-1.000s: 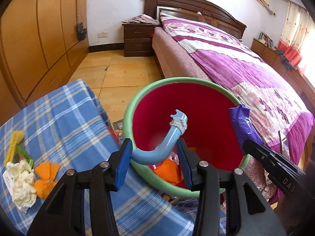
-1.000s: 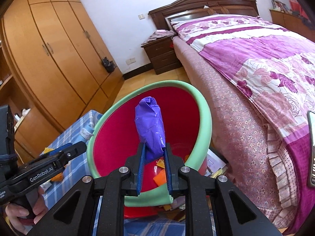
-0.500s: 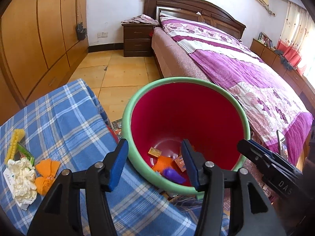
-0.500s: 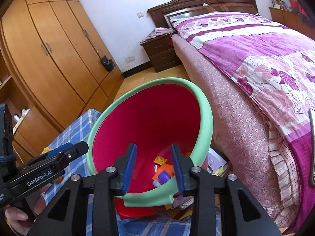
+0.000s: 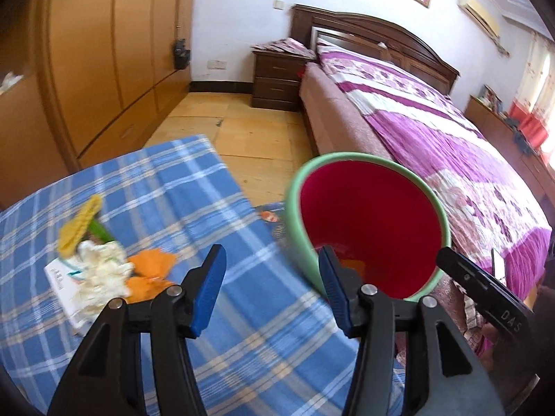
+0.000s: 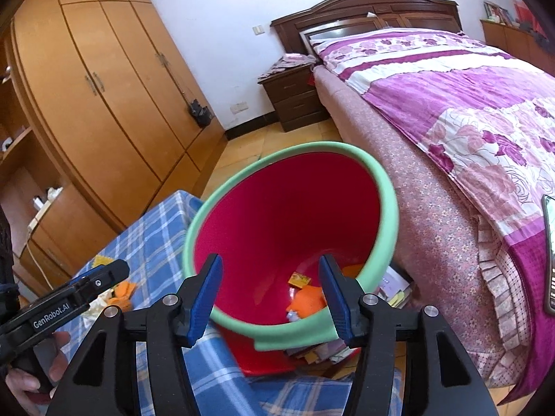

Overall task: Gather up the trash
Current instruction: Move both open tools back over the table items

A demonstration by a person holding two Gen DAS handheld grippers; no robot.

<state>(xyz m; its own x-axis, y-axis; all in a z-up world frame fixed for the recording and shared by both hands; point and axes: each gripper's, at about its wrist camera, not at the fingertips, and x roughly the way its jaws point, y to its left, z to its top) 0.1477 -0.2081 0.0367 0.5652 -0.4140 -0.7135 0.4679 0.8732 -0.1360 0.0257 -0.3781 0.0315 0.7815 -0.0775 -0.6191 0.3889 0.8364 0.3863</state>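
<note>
A red bin with a green rim (image 5: 295,204) (image 6: 385,187) stands on the floor beside the table and holds orange scraps (image 6: 310,300) and a small yellow box (image 6: 300,279). On the blue checked tablecloth (image 5: 180,194) lie a yellow strip (image 5: 81,223), crumpled white paper (image 5: 100,270), orange scraps (image 5: 152,267) and a white card (image 5: 60,277). My left gripper (image 5: 272,291) is open and empty above the table's edge, to the right of that trash. My right gripper (image 6: 272,298) is open and empty over the bin's near rim.
A bed with a purple flowered cover (image 5: 433,131) runs along the right. A dark nightstand (image 5: 277,79) stands by its head. Wooden wardrobes (image 6: 104,104) line the left wall. Papers (image 6: 395,294) lie on the floor by the bin. A phone (image 6: 549,253) lies on the bed.
Both grippers opened and let go: the blue curved piece and the purple wrapper dropped into the bin. My left gripper has since swung left toward the trash on the table.
</note>
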